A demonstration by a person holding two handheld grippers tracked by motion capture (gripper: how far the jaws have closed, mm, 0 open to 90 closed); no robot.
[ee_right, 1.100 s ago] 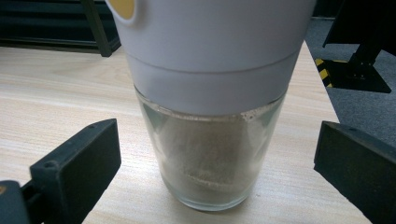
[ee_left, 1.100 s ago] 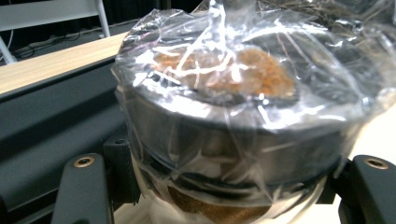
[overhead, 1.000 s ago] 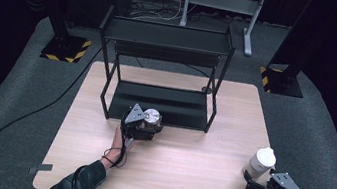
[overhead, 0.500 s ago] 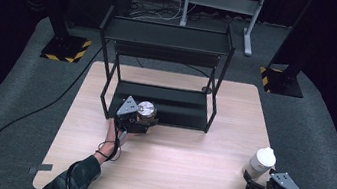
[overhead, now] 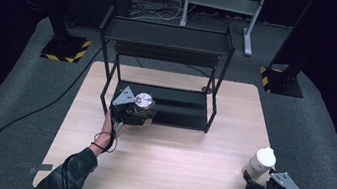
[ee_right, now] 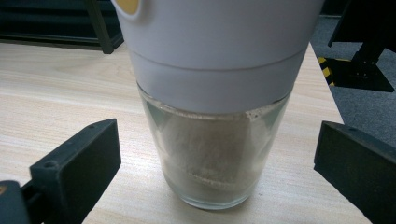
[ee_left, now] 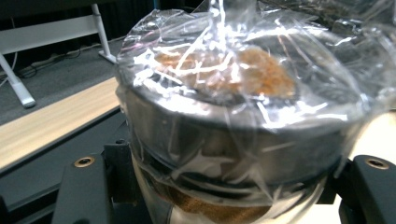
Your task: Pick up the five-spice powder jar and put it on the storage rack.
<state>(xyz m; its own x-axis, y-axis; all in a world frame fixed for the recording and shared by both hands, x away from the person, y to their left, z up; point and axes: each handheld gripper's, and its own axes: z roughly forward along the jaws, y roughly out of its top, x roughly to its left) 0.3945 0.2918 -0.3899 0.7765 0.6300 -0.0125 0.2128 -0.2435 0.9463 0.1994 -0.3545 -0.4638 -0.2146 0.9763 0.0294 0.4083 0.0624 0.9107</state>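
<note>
Two grippers show in the high view: the left gripper point(overhead: 139, 112) pinches a wrapped jar point(overhead: 144, 102) upright at the black shelf rack's point(overhead: 167, 37) lower tier, while the right gripper point(overhead: 253, 183) sits by a white-lidded glass point(overhead: 261, 161) near the table's point(overhead: 170, 170) corner. Left gripper view: jaws clamp the foil-wrapped jar point(ee_left: 233, 116) (brown contents). Right gripper view: jaws spread wide, flanking the standing glass point(ee_right: 212, 140), untouched.

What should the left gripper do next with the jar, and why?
Probably ease the jar a little farther forward over the rack's lower shelf and set it down. The left gripper is shut on the jar, wrapped in clear film, at the shelf's front left edge. The right gripper sits open around the white-lidded glass on the table, so that likely waits.
</note>
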